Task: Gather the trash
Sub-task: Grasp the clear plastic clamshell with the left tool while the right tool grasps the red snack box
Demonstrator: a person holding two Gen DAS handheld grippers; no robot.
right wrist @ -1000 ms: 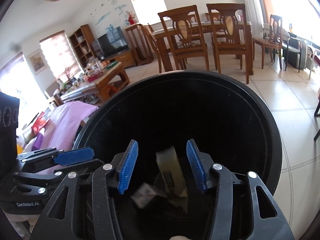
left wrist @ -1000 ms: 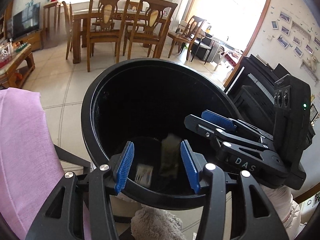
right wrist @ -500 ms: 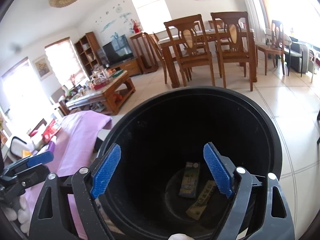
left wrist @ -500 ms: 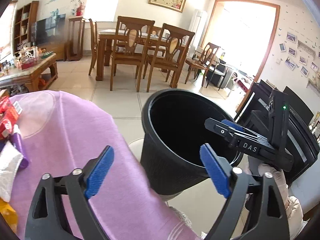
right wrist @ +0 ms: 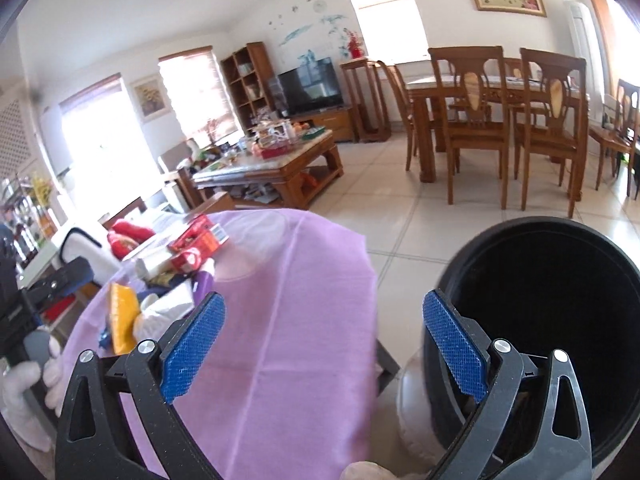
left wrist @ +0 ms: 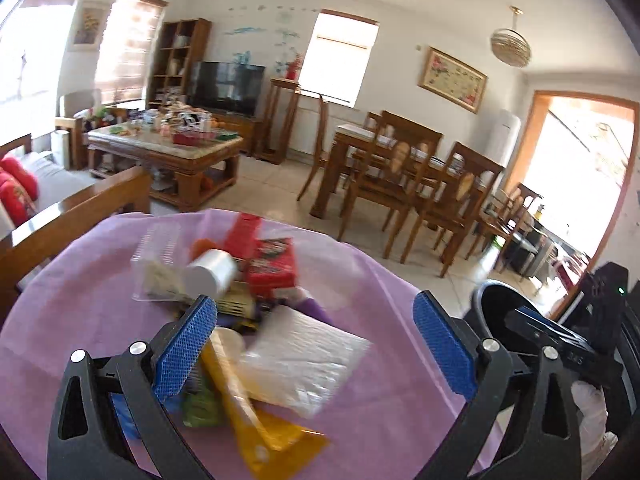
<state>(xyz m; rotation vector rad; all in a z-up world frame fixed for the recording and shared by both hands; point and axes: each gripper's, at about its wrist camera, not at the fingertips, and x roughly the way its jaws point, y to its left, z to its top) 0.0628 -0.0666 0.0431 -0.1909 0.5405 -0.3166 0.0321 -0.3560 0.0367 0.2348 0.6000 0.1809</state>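
Note:
A heap of trash lies on the purple-clothed table (left wrist: 380, 392): a white padded packet (left wrist: 304, 364), a yellow wrapper (left wrist: 256, 412), a red box (left wrist: 272, 266), a white roll (left wrist: 208, 278) and a clear plastic tub (left wrist: 156, 264). My left gripper (left wrist: 312, 308) hangs open just above the packet and wrapper, holding nothing. The black bin (right wrist: 464, 248) stands on the floor to the right of the table. My right gripper (right wrist: 322, 304) is over the gap between table edge and bin. Its jaws are opening and nothing is between them. The bin's bottom is dark.
A wooden sofa arm (left wrist: 80, 208) lies beyond the table on the left, and a cluttered coffee table (right wrist: 276, 160) stands further back. Dining chairs (right wrist: 476, 120) and a table stand on the tiled floor behind the bin. A gloved hand (right wrist: 24, 384) holds the left gripper.
Both grippers left the bin's mouth, where wrappers dropped in, and swung left toward the purple table. Their jaws went from half open to wide. The trash heap came into the left view.

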